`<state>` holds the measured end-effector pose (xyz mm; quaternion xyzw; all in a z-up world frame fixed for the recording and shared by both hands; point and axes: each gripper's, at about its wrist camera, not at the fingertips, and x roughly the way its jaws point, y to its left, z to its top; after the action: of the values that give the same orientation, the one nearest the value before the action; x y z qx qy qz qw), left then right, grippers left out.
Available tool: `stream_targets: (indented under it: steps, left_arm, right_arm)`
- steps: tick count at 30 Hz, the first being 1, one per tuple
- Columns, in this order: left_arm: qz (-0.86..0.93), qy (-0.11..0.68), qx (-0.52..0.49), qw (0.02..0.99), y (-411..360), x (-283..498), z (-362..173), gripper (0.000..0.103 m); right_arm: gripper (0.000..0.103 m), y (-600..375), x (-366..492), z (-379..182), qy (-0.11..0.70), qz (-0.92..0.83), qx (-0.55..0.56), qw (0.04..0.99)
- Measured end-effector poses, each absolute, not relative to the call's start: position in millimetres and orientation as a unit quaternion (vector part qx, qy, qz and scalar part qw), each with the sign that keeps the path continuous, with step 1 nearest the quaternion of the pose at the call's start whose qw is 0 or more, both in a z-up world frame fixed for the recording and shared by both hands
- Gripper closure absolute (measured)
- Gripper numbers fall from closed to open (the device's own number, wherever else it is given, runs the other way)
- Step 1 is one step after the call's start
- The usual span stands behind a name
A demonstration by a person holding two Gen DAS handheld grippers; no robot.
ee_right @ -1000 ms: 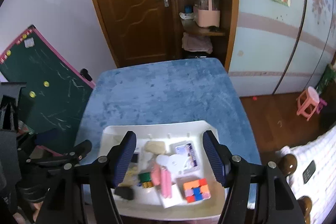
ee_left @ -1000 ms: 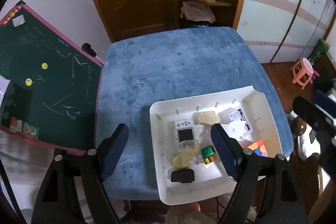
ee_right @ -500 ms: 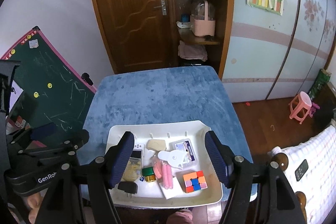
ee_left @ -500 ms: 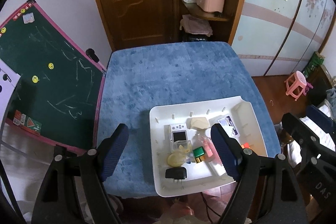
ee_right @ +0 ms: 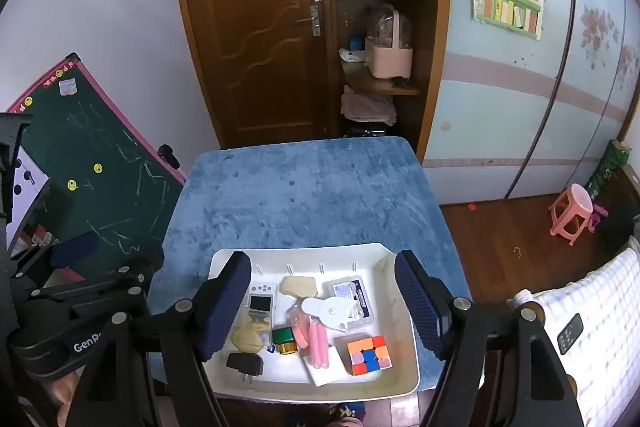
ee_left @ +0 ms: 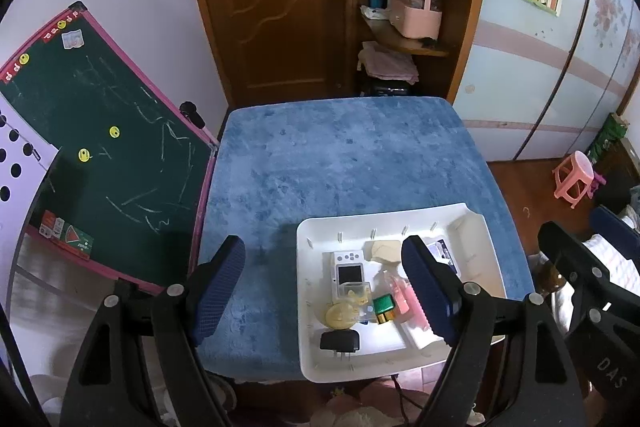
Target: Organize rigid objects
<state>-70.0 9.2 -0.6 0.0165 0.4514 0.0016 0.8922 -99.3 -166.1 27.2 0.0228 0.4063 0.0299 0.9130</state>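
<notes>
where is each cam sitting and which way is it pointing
Left wrist: sits on the left gripper, raised above the blue table's near left, facing the door; its open fingers and the right gripper's body show.
Right wrist: sits on the right gripper, above the white tray, facing the door; its open fingers and the left gripper's body show.
Shared: tray, handheld game console, black charger plug, chalkboard, pink stool.

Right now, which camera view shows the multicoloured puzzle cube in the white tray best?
The right wrist view: the multicoloured puzzle cube lies fully visible near the front right of the white plastic tray, between the open right gripper's fingers. In the left wrist view, the left gripper's finger hides it completely.
</notes>
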Motion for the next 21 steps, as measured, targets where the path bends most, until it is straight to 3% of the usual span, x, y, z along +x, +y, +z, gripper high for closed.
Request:
stream_targets:
  steps: [21]
  left_arm:
    - [0.023, 0.461, 0.01, 0.887, 11.5, -68.9, -0.9, 0.02]
  right_arm:
    - [0.028, -168.8, -90.2, 26.6, 0.417, 0.022, 0.023, 0.908]
